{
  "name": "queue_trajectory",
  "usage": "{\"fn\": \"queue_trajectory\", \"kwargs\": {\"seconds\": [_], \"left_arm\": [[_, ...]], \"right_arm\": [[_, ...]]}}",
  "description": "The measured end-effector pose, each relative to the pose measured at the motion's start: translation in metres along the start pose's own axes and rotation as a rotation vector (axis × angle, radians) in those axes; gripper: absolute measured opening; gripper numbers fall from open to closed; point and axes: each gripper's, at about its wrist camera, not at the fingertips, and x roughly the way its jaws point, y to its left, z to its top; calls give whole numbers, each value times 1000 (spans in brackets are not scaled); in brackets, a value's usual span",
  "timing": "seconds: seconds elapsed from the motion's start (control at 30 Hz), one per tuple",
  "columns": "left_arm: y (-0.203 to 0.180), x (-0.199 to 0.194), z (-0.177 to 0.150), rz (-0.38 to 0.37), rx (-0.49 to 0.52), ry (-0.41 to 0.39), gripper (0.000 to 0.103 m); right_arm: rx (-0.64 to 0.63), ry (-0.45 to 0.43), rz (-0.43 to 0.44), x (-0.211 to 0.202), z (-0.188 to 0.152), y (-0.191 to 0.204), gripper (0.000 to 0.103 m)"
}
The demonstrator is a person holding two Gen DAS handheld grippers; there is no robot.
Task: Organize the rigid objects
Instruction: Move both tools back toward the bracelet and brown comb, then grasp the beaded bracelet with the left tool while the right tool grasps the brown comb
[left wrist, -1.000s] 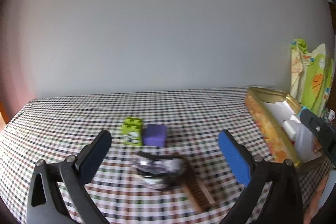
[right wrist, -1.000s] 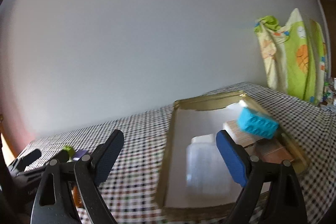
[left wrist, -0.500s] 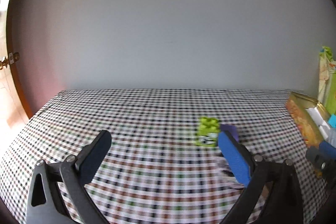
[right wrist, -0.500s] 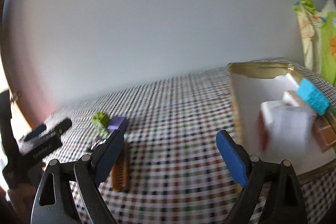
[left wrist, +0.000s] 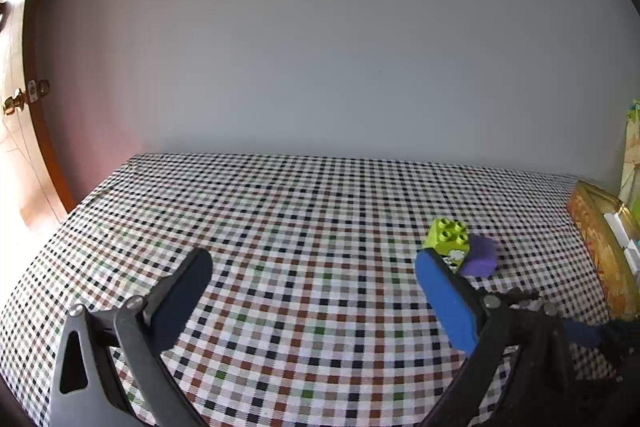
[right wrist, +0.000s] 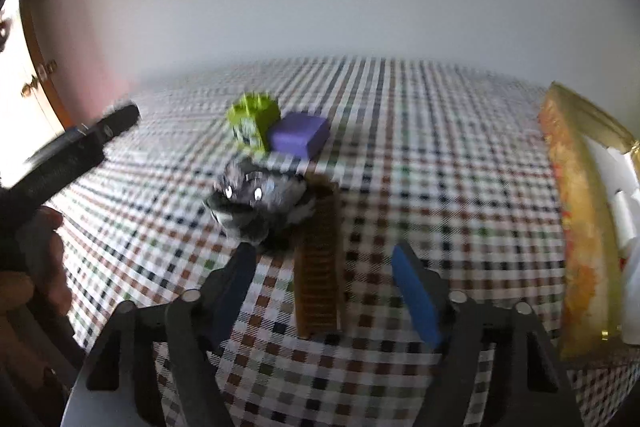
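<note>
A green toy brick (left wrist: 447,242) (right wrist: 253,123) and a purple block (left wrist: 480,257) (right wrist: 298,134) lie side by side on the checked tablecloth (left wrist: 280,227). In the right wrist view a dark grey speckled hair clip (right wrist: 256,201) and a brown comb (right wrist: 320,267) lie in front of them. My right gripper (right wrist: 324,287) is open, its fingers on either side of the comb's near end. My left gripper (left wrist: 314,291) is open and empty over bare cloth, left of the bricks.
A gold-rimmed tin box (right wrist: 576,207) (left wrist: 604,247) holding white items stands at the right table edge. A wooden door with a brass knob (left wrist: 16,103) is at far left. The left gripper's body (right wrist: 76,151) shows at the left of the right wrist view.
My right gripper swung left from the tin box and moved in over the comb and hair clip. My left gripper swung left, so the bricks shifted to its right.
</note>
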Motion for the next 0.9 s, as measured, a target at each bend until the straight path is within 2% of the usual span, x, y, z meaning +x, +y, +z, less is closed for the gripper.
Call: {"fn": "queue_trajectory", "kwargs": {"seconds": [0.07,0.1,0.17,0.23,0.33,0.47,0.57,0.63,0.73,0.83,0.9], "left_arm": [[-2,2,1,-6,16,4,103],[-5,1,1,-11,25,5,103],[-10,0,1,-23,38,2,103],[-14,0,-1,-44,55,1,103],[-25,-1,-3,-95,96,-5,103],[-47,-3,-8,-192,187,-9,103],[-72,-3,-14,-303,245,21,103],[-90,1,-18,-341,280,54,103],[-121,16,-23,-327,345,113,103],[-142,37,-27,-275,380,200,101],[-145,49,-27,-248,378,248,93]], "right_arm": [[-19,5,-7,2,1,3,57],[-30,2,-27,1,0,4,54],[-40,1,-43,0,-1,1,33],[-35,-1,-41,-2,-1,-6,28],[-10,-5,-40,-5,-3,-21,28],[103,-54,-46,-15,-2,-57,28],[141,-104,-73,-23,-2,-71,28],[140,-121,-83,-27,-2,-74,28],[143,-128,-81,-29,-3,-77,28],[159,-123,-76,-31,-4,-81,28],[161,-121,-73,-31,-5,-83,28]]}}
